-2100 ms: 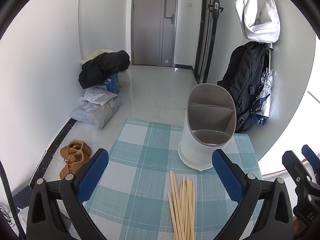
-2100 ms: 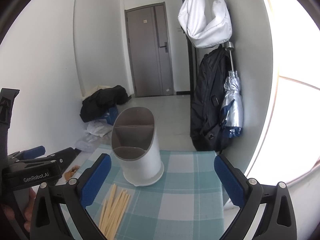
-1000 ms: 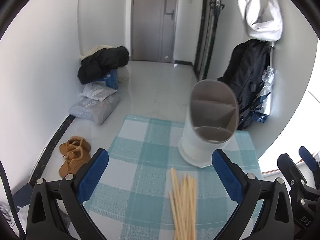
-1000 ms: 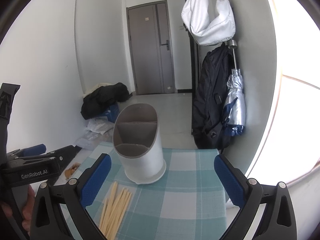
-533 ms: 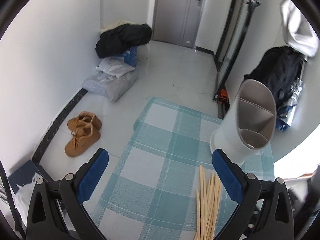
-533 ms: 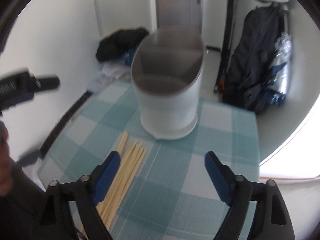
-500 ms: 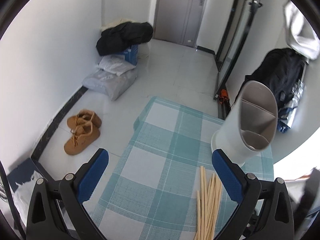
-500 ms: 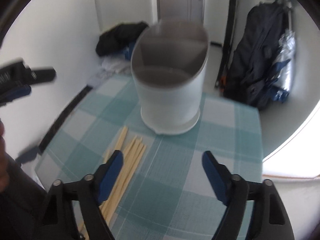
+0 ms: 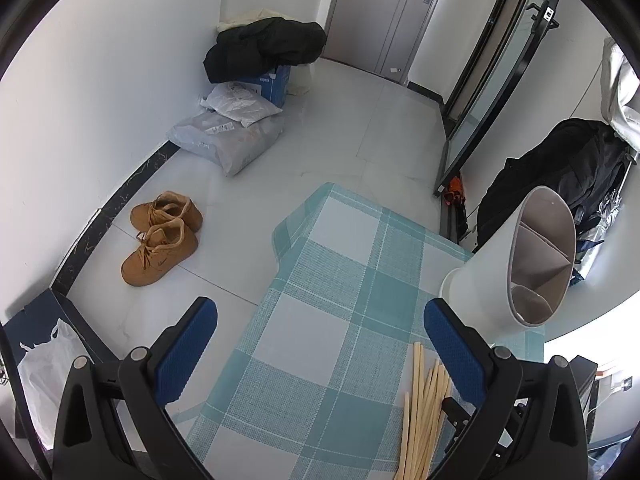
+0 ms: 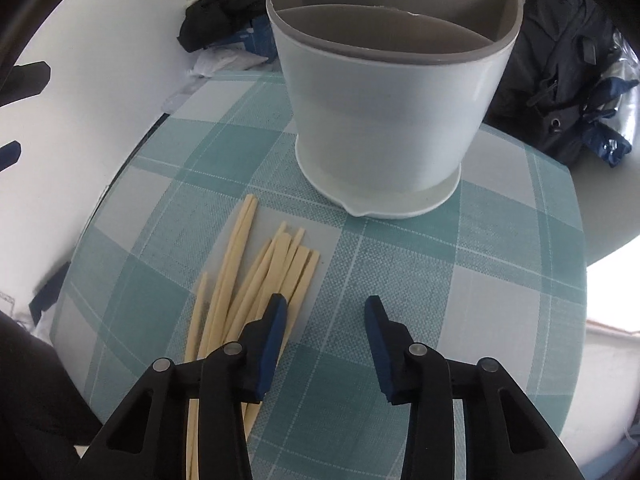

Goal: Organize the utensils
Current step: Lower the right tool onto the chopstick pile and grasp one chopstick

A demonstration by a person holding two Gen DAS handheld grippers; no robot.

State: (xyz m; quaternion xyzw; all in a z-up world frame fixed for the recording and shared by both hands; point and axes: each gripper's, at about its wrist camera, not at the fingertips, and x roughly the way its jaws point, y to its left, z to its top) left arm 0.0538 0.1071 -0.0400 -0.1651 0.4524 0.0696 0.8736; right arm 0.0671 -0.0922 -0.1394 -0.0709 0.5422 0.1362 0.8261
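Several pale wooden chopsticks point(image 10: 256, 284) lie in a loose bundle on the teal checked tablecloth point(image 10: 440, 280). Behind them stands a white utensil holder point(image 10: 388, 120) with grey divided compartments, which look empty. My right gripper point(image 10: 326, 312) is open and empty, low over the cloth; its left finger point(image 10: 272, 336) overlaps the chopsticks' right side. My left gripper point(image 9: 320, 336) is wide open and empty, over the table's left part. The chopsticks point(image 9: 424, 408) and the holder point(image 9: 520, 268) show at its right.
The small table's left edge point(image 9: 280, 248) drops to a tiled floor with brown shoes point(image 9: 160, 236), parcels point(image 9: 228, 132) and a black jacket point(image 9: 264, 46). A black backpack point(image 10: 560, 60) hangs at the right behind the holder.
My right gripper has come down and forward towards the chopsticks, and its jaws have narrowed. My left gripper has swung left, so holder and chopsticks moved to the right of its view.
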